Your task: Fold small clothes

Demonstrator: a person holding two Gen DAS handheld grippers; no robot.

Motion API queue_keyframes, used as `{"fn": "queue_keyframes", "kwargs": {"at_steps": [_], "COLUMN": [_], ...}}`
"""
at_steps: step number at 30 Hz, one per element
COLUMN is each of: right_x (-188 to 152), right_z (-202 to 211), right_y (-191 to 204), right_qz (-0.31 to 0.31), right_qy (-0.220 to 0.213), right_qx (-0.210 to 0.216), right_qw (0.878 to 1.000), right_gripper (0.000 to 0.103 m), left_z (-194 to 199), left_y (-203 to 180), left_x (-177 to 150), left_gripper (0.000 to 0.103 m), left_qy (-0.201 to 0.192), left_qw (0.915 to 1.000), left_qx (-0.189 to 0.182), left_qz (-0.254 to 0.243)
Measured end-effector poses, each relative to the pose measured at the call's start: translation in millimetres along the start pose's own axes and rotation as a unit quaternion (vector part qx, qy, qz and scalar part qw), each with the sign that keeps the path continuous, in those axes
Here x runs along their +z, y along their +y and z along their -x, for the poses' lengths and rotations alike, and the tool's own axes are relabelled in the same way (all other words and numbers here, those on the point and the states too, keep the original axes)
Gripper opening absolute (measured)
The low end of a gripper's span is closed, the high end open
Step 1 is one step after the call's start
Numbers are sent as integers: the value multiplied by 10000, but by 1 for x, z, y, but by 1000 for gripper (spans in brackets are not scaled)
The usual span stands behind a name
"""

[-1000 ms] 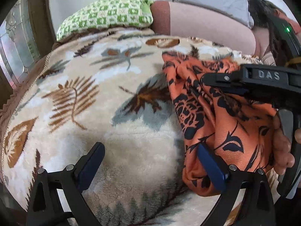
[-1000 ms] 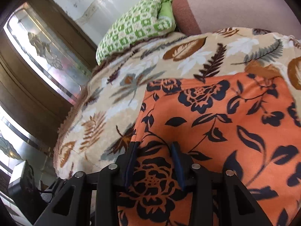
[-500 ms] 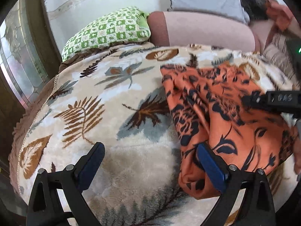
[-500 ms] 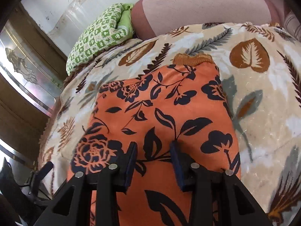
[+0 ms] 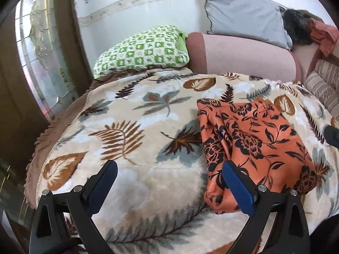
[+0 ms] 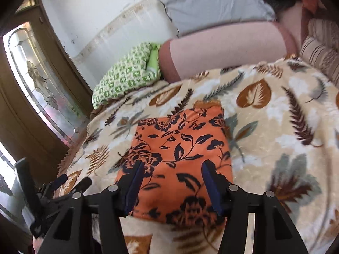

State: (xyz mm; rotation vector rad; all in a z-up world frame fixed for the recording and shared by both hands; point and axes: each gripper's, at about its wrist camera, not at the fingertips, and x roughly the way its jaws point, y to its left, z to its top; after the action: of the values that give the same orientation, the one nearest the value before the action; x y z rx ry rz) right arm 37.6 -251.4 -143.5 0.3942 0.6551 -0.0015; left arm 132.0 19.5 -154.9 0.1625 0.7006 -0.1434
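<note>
An orange garment with a dark flower print [image 5: 254, 144] [image 6: 180, 148] lies folded on the leaf-patterned blanket [image 5: 131, 127] [image 6: 275, 127]. My left gripper [image 5: 169, 169] is open wide above the blanket, its right finger [image 5: 237, 186] over the garment's left edge, with nothing between the pads. My right gripper [image 6: 172, 167] hovers over the garment's near end. Its jaws are opening and the pads do not press the cloth. A dark tip of the right gripper [image 5: 331, 136] shows at the right edge of the left wrist view. The left gripper [image 6: 57, 182] appears low left in the right wrist view.
A green checked pillow [image 5: 144, 50], a pink bolster [image 5: 243, 55] and a grey pillow [image 5: 243, 14] lie at the head of the bed. A striped cushion [image 5: 322, 84] sits at the right. A wooden door with glass panels [image 6: 42, 89] stands past the blanket's left edge.
My right gripper's jaws have widened and let go of the garment, and it has drawn back and up. The garment now lies flat and folded. My left gripper has risen, still open.
</note>
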Motion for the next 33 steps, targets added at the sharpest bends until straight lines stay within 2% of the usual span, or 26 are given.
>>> {"fn": "queue_keyframes", "kwargs": {"at_steps": [9, 17, 20, 26, 33], "right_x": [-27, -41, -43, -43, -44], "right_z": [80, 120, 129, 137, 127], "right_y": [27, 52, 58, 60, 67], "right_qz": [440, 830, 968, 963, 1036], "right_qy": [-422, -740, -868, -987, -877], "right_qx": [-84, -149, -313, -325, -203], "right_qw": [9981, 9937, 9910, 9899, 9905], "right_gripper": [66, 67, 67, 67, 67], "left_z": [60, 110, 121, 137, 141], "left_y": [3, 0, 0, 8, 23], "left_x": [16, 27, 29, 29, 30], "left_gripper": [99, 100, 100, 100, 100], "left_qy": [-445, -849, -889, -962, -1088], "left_qw": [9984, 9955, 9946, 9934, 9891], "left_qx": [288, 369, 455, 421, 788], "left_qz": [211, 220, 284, 454, 604]}}
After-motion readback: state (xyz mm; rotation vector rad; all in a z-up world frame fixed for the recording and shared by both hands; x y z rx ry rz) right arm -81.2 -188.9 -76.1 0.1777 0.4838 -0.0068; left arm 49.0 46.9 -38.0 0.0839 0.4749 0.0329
